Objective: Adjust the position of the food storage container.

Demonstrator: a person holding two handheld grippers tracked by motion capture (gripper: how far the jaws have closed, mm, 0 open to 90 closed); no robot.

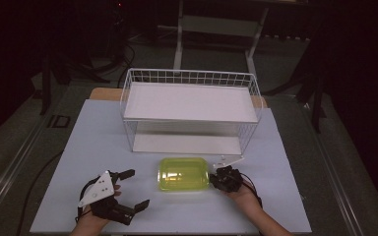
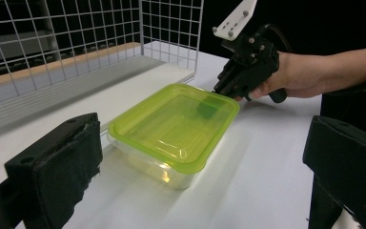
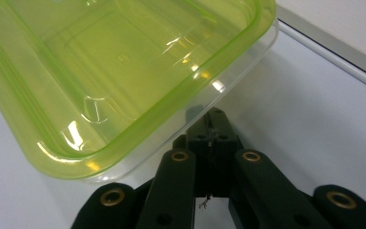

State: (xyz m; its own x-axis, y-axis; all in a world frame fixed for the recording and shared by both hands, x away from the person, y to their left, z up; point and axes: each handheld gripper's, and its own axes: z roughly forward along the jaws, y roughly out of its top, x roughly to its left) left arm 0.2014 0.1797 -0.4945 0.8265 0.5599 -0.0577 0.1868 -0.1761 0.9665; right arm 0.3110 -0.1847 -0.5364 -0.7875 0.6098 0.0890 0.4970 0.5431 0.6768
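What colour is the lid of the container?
Translucent yellow-green lid, clearest in the left gripper view.

A clear container [image 1: 183, 174] with a translucent lime-green lid sits mid-frame on the pale counter [image 1: 103, 142]. Behind it stands a white wire-grid rack [image 1: 191, 109]. Both tools are black: left tool [image 1: 130, 189], right tool [image 1: 215, 178].

Overhead light falls on the table [image 1: 98, 147], bright against a nearly black surround; the high view is soft and slightly grainy; glare spots sit on the green lid [image 3: 124, 71] in the right gripper view; the left gripper's near jaws are blurred; faint, soft shadows lie beneath the container [image 2: 171, 129].
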